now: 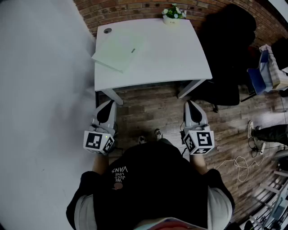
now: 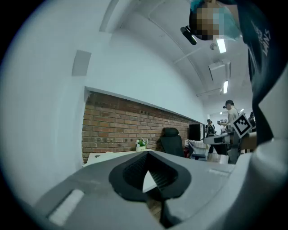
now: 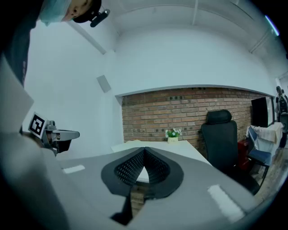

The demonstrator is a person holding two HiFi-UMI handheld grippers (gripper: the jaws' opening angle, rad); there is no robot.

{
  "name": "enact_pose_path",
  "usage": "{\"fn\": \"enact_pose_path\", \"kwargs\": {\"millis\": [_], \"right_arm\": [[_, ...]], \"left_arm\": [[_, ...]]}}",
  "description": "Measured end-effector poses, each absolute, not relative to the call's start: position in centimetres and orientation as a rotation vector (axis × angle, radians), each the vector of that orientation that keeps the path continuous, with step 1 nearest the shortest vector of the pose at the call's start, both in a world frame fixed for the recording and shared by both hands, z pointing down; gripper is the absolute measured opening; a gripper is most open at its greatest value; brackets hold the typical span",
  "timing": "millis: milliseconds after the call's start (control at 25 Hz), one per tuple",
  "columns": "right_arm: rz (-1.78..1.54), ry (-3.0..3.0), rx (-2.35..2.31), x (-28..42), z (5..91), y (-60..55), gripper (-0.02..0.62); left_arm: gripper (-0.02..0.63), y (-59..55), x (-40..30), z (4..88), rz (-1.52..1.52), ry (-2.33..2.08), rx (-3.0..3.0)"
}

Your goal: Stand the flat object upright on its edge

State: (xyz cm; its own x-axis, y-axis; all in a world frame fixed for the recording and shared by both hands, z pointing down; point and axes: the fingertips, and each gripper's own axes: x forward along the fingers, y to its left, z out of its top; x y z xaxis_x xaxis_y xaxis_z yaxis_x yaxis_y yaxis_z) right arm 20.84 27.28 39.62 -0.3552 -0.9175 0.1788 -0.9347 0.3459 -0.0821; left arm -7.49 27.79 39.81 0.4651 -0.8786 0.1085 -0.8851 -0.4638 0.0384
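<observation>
A flat pale green book-like object (image 1: 119, 53) lies flat on the left part of the white table (image 1: 171, 58), one corner over the table's left edge. Both grippers hang well short of the table, over the wooden floor in front of the person. My left gripper (image 1: 108, 104) is shut with nothing in it, and my right gripper (image 1: 188, 104) is shut and empty too. In the left gripper view the shut jaws meet at the tip (image 2: 147, 153) with the table (image 2: 108, 156) beyond. The right gripper view shows its shut jaws (image 3: 144, 150) pointing at the table (image 3: 180, 144).
A small potted plant (image 1: 173, 13) stands at the table's far edge, and a round dark grommet (image 1: 107, 30) sits at its far left corner. A black office chair (image 1: 227, 49) stands right of the table. A brick wall runs behind, a white wall on the left. Cables (image 1: 240, 166) lie on the floor at right.
</observation>
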Motion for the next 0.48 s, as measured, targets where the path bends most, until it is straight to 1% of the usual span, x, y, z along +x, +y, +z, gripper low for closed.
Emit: {"fn": "enact_pose_path", "kwargs": {"millis": [480], "right_arm": [[0.308,-2.524,1.743,18.0,40.3,28.2,0.002]], "left_arm": [[0.0,28.4,-9.1,40.7,0.111,-1.55,2.598]]}}
